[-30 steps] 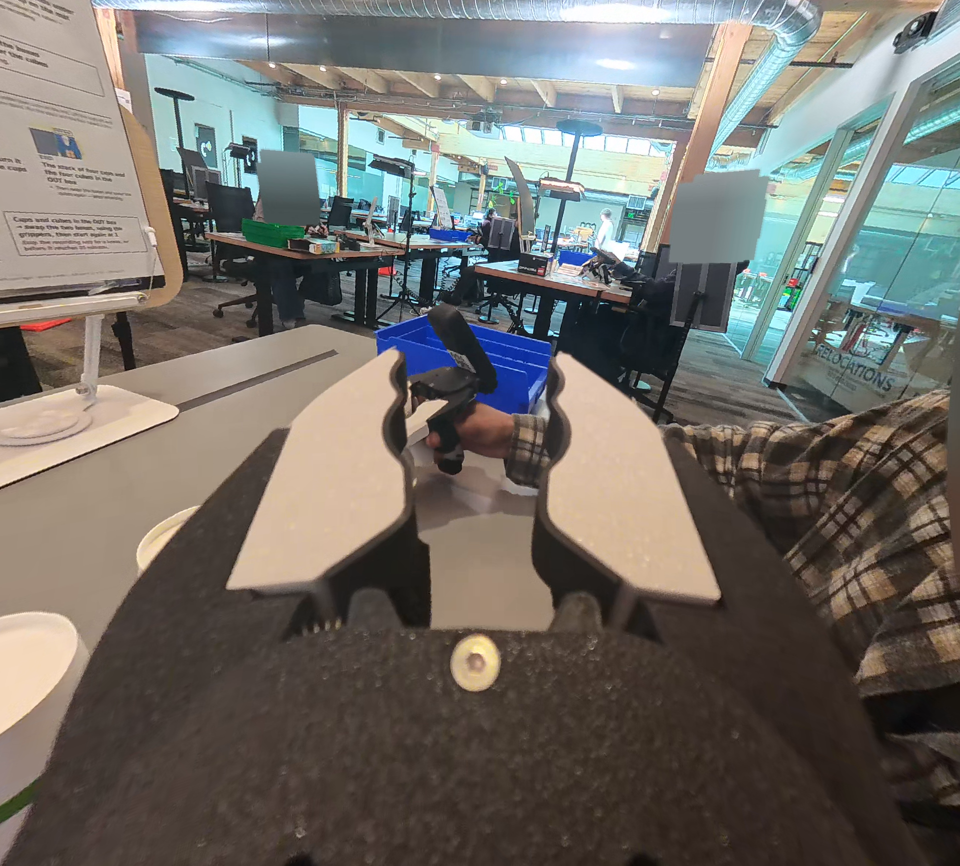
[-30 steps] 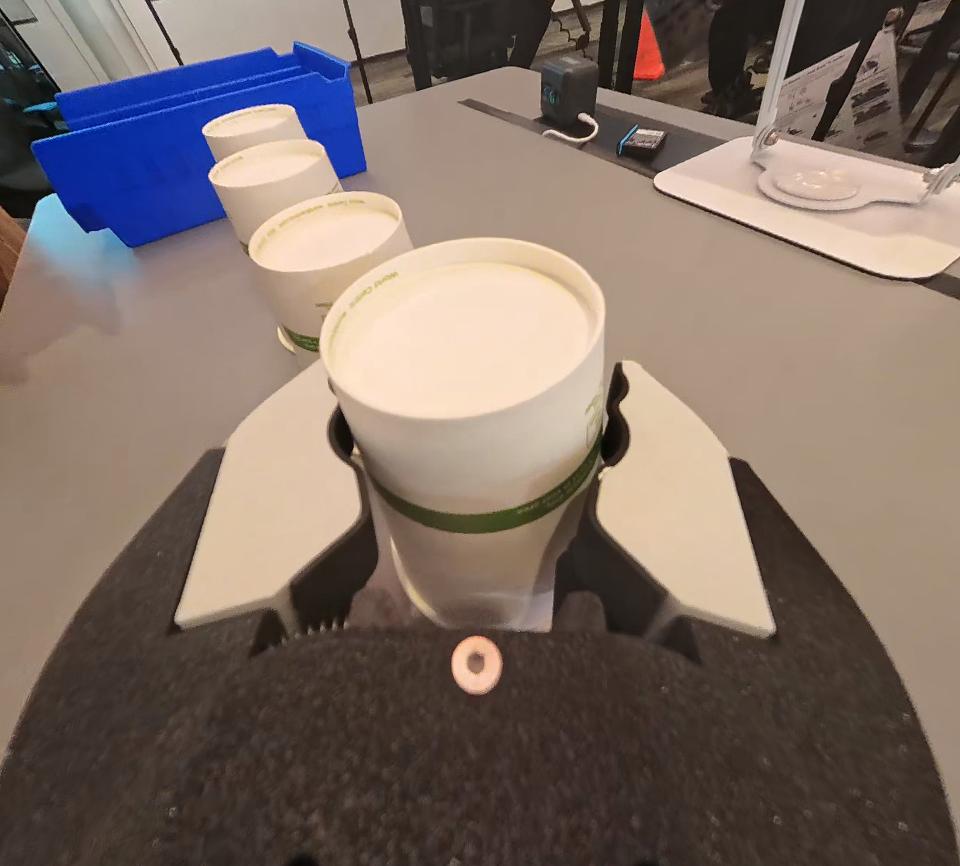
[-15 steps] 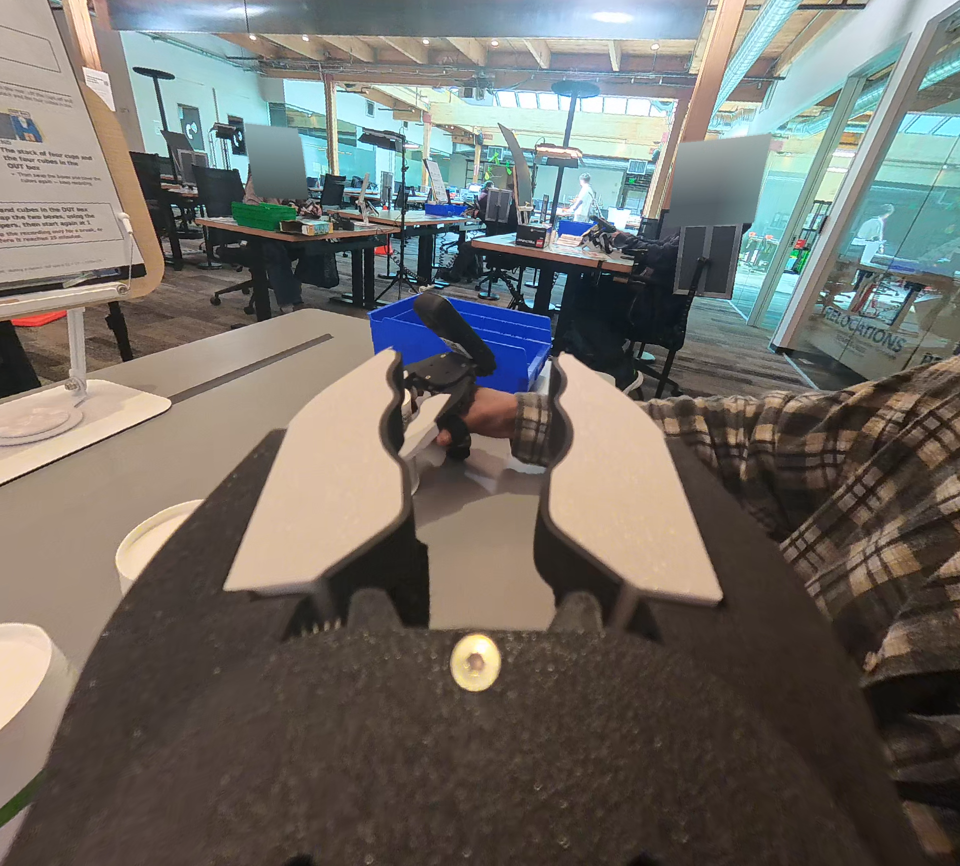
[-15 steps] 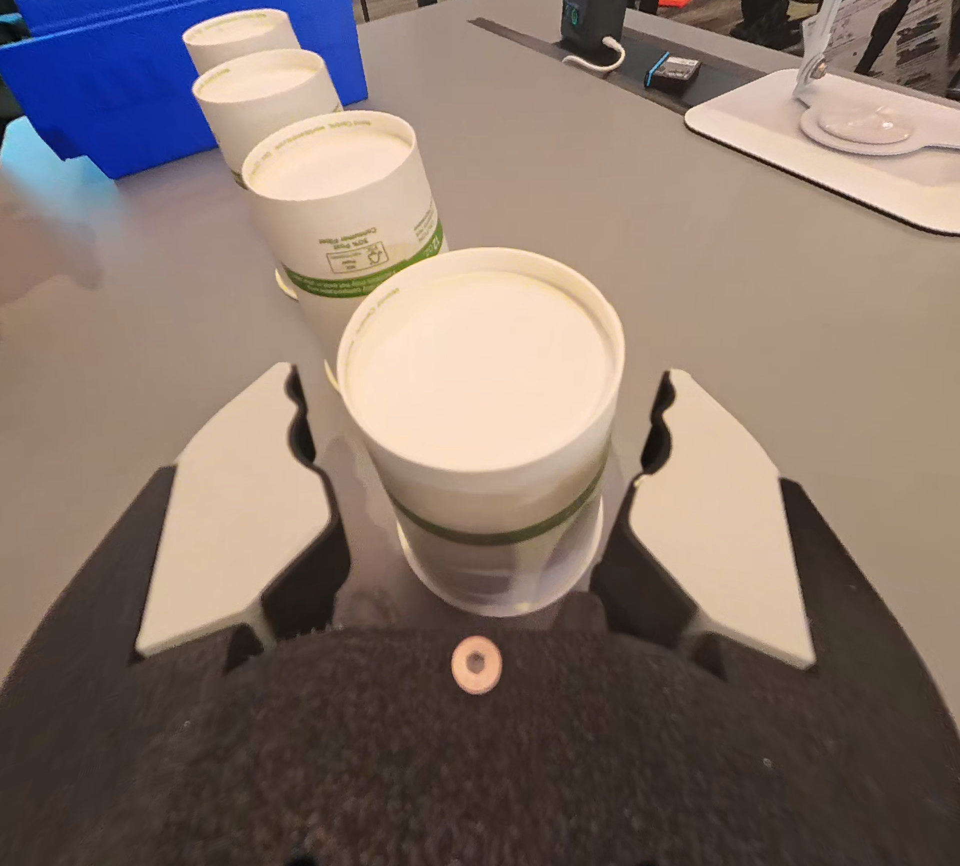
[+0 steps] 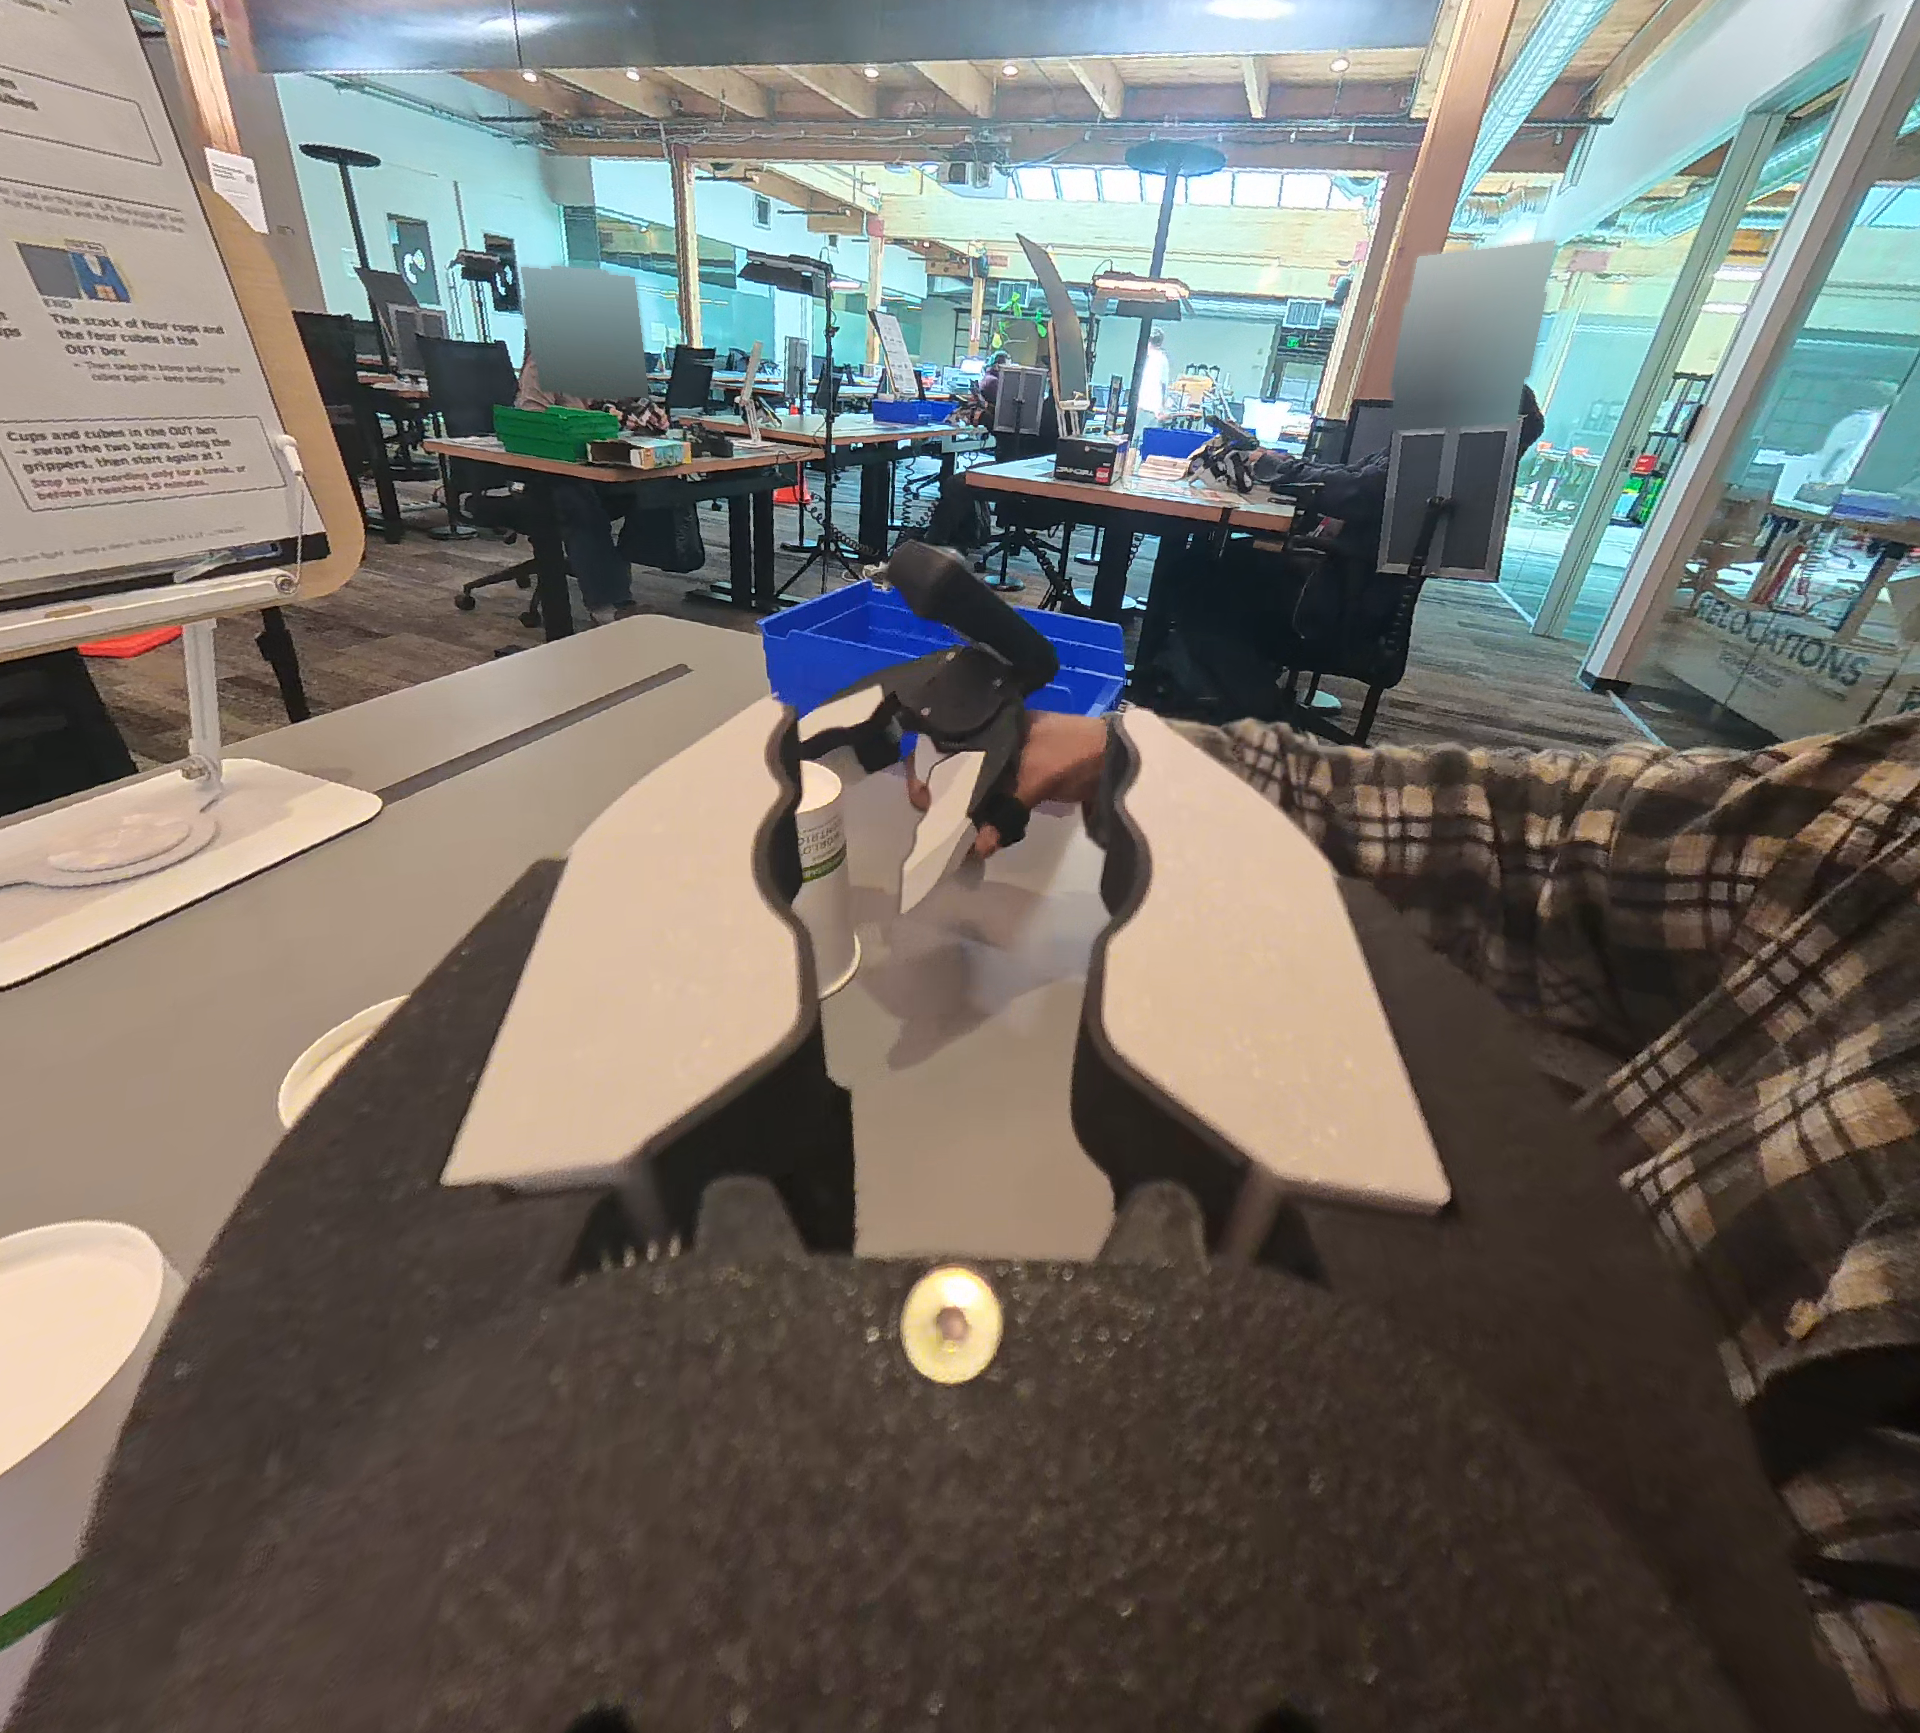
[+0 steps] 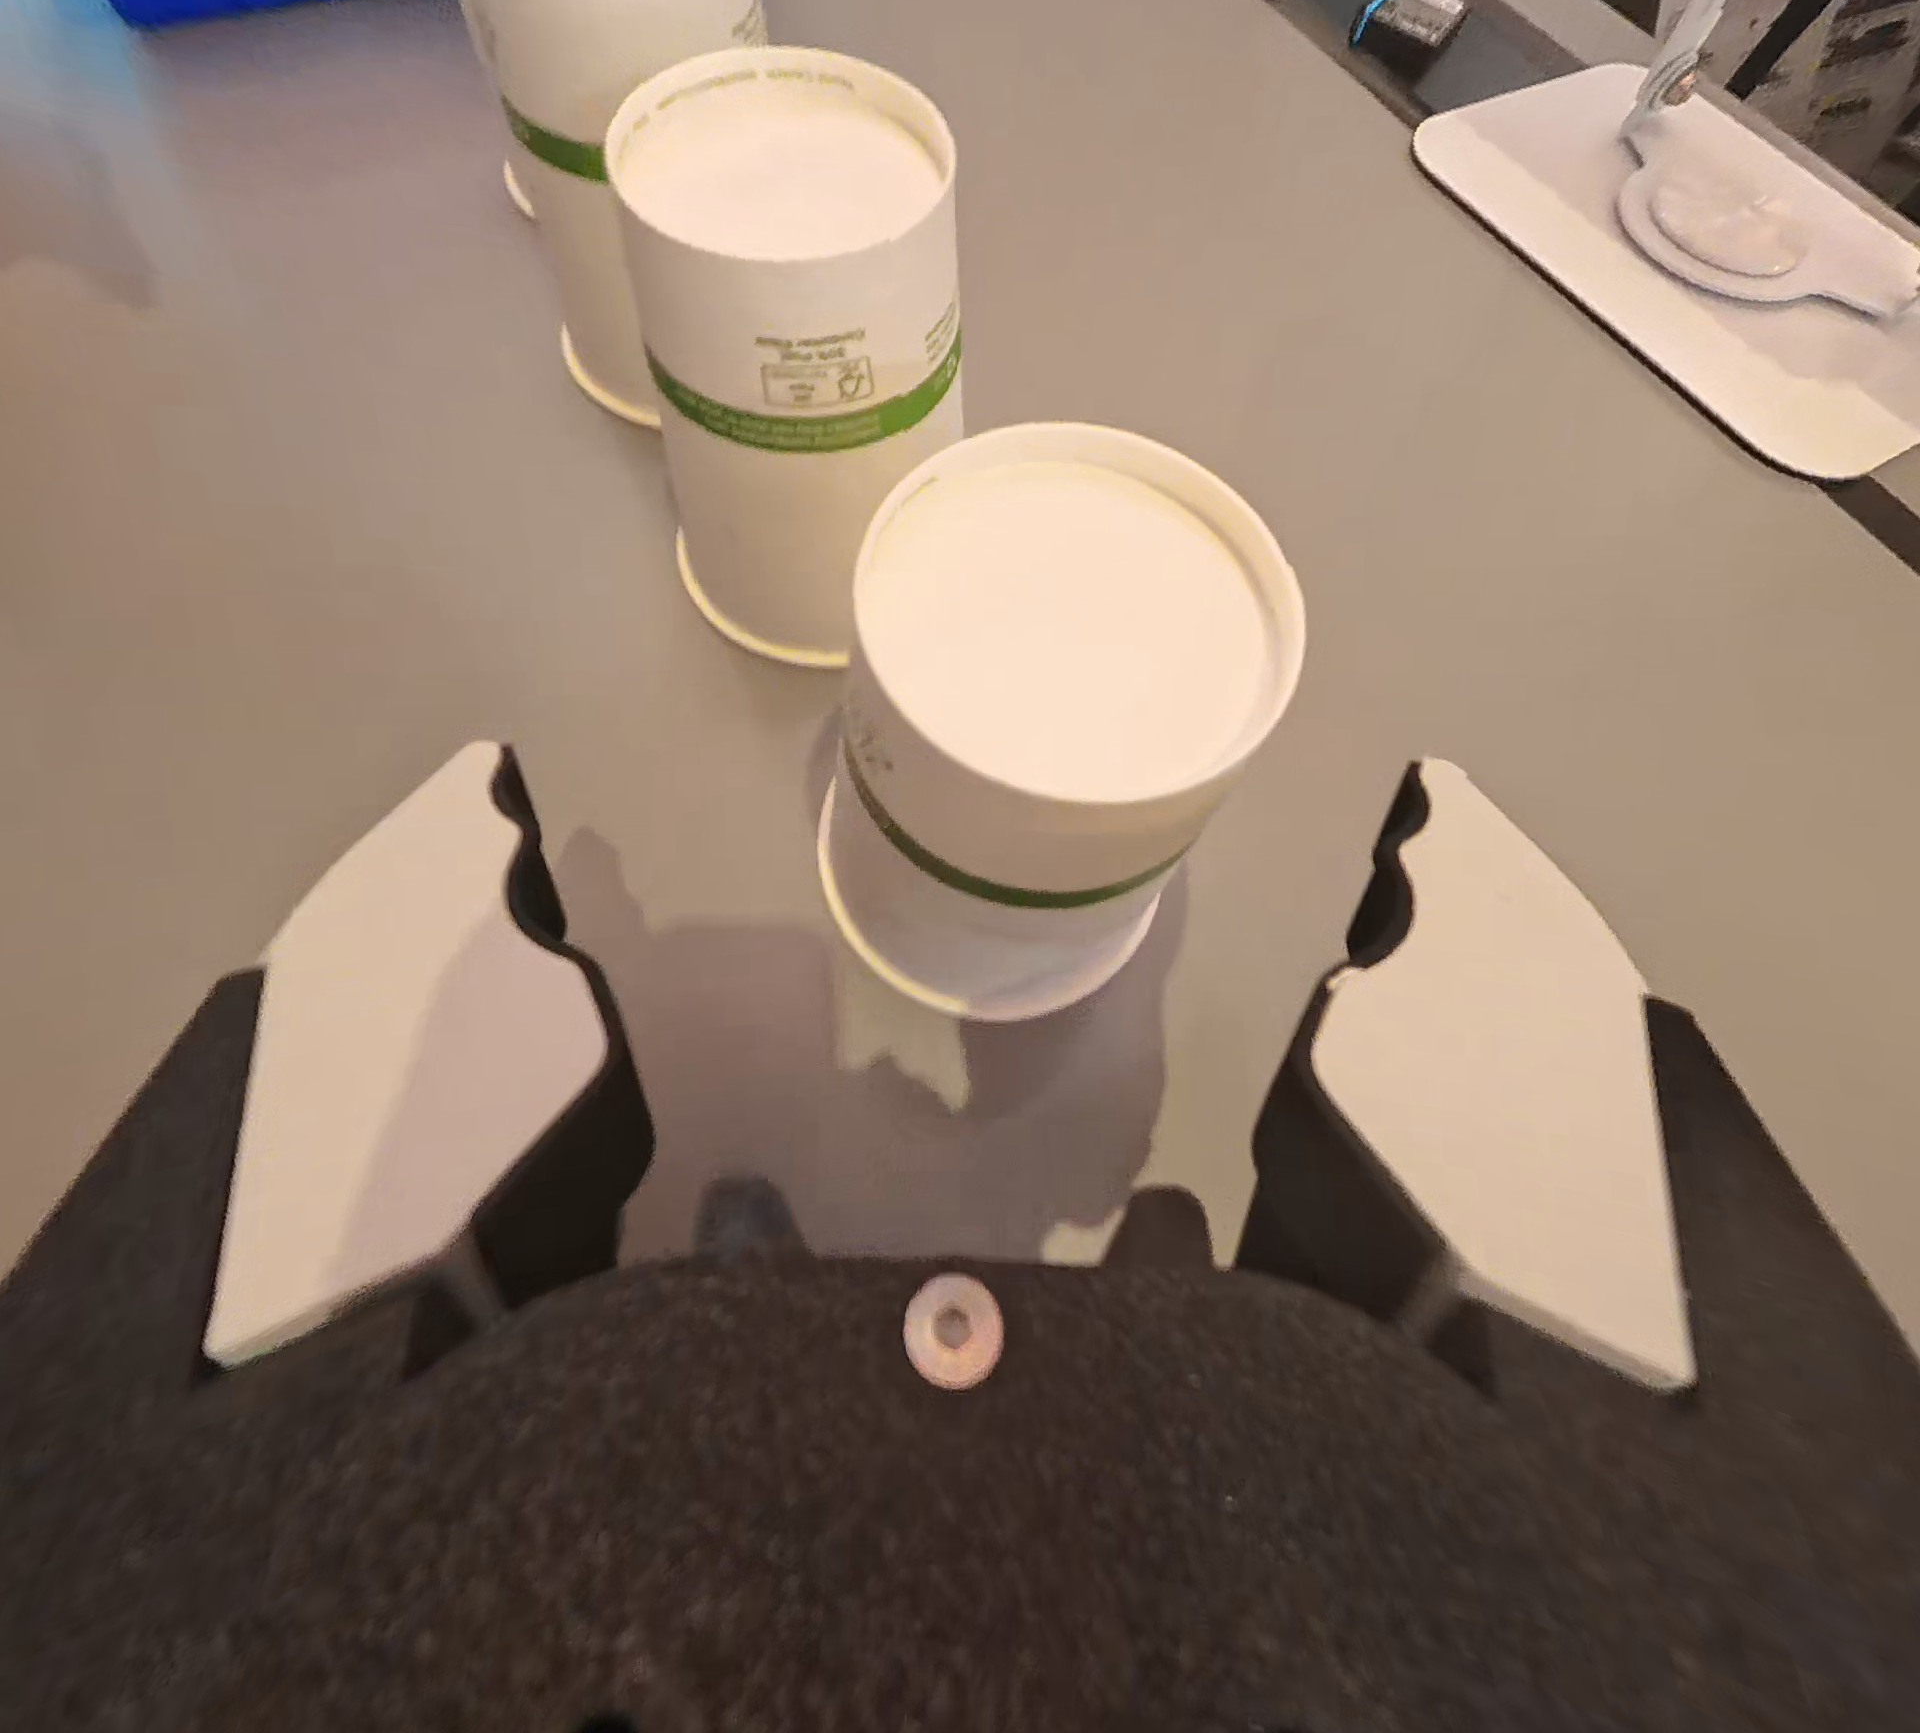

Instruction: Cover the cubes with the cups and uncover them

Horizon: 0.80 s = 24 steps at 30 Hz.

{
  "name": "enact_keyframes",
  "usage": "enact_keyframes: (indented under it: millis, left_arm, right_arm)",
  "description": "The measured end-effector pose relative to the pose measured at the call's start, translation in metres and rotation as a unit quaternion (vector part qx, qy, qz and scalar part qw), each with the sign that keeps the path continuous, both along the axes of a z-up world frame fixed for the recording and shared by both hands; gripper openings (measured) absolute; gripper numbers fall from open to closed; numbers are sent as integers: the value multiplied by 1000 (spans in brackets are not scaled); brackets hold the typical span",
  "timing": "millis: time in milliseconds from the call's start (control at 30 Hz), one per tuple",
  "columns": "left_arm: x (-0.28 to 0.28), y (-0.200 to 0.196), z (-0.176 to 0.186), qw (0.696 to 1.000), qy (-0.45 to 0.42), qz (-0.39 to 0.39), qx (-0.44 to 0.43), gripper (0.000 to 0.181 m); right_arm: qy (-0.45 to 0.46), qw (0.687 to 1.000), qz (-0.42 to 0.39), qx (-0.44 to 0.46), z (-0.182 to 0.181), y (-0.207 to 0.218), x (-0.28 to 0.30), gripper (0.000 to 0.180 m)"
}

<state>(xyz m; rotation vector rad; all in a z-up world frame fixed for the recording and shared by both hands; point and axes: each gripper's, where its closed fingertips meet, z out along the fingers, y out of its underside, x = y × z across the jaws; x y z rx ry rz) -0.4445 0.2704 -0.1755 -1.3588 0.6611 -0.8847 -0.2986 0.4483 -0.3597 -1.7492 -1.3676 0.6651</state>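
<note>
Four cups (image 6: pixel 1049 727) stand upside down in a row beyond the wide, empty right tongs (image 6: pixel 961 862), cubes apparently covered, uncovering left; left tongs (image 5: pixel 951 810) narrower, empty.

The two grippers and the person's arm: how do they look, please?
Each gripper, the left gripper and the right gripper, has two flat light-grey fingers with wavy black inner edges, on a rounded black foam-like body with a small round metal screw. The arm wears a plaid sleeve in dark and cream checks.
</note>
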Motion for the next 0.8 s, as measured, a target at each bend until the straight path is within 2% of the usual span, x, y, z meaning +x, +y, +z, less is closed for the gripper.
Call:
enact_keyframes:
  millis: [233, 367, 533, 600, 800]
  left_arm:
    - [-10, 10, -8, 999, 38, 33, 0, 61]
    - [-30, 29, -23, 992, 88, 93, -4, 67]
    - [-56, 48, -29, 981, 104, 162, -3, 80]
    - [-67, 56, -32, 974, 116, 197, 1, 90]
    - [-85, 68, -44, 955, 159, 249, 8, 96]
  right_arm:
    - [-6, 999, -15, 42, 25, -8, 29, 146]
    - [16, 997, -44, 65, 49, -10, 40, 146]
    - [50, 994, -51, 87, 79, -16, 38, 146]
    - [43, 994, -46, 93, 86, -15, 37, 146]
    - [-24, 996, -14, 81, 84, -9, 34, 146]
